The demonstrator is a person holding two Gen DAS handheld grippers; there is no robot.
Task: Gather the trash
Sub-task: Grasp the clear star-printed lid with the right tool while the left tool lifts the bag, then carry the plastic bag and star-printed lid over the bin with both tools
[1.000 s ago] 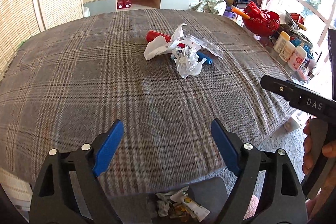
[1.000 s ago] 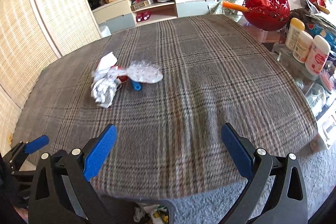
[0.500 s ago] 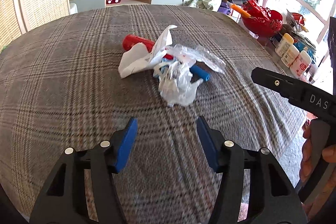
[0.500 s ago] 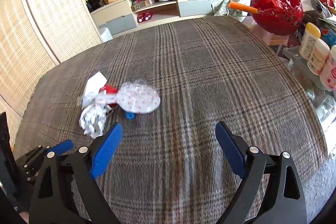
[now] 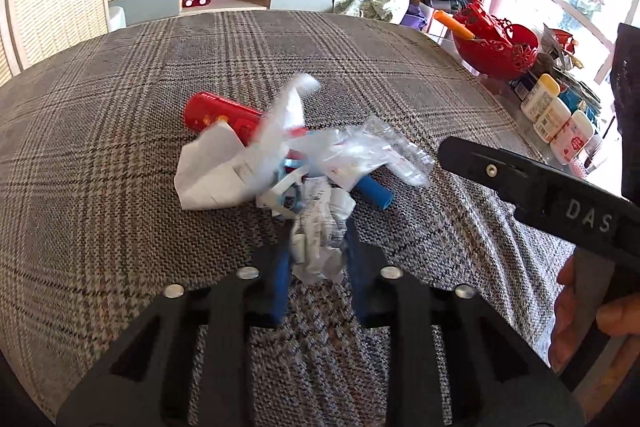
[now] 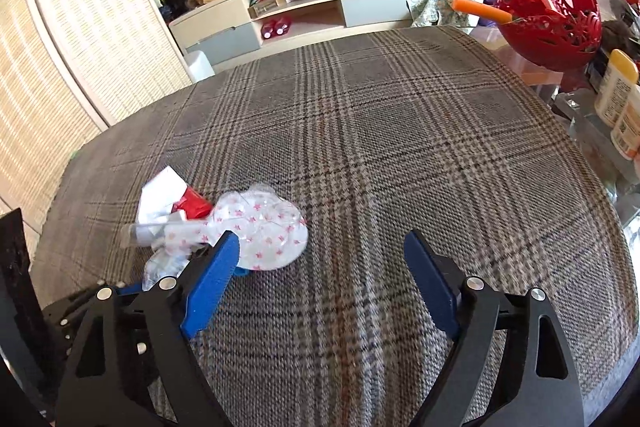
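Black-framed left gripper [image 5: 316, 259], blue jaws, silver screws.

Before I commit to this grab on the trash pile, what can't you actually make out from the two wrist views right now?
- Left wrist: whether the left gripper pads press the crumpled paper; motion blur, though its jaws have just been closing.
- Left wrist: the blue tube is mostly buried under the clear plastic bag.
- Right wrist: the right gripper finger hides the pile's near edge.
- Right wrist: the red object shows only a corner.

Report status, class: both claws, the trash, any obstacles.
Left claw closing around crumpled paper. Right claw open, empty. Red remote tangled in trash pile.
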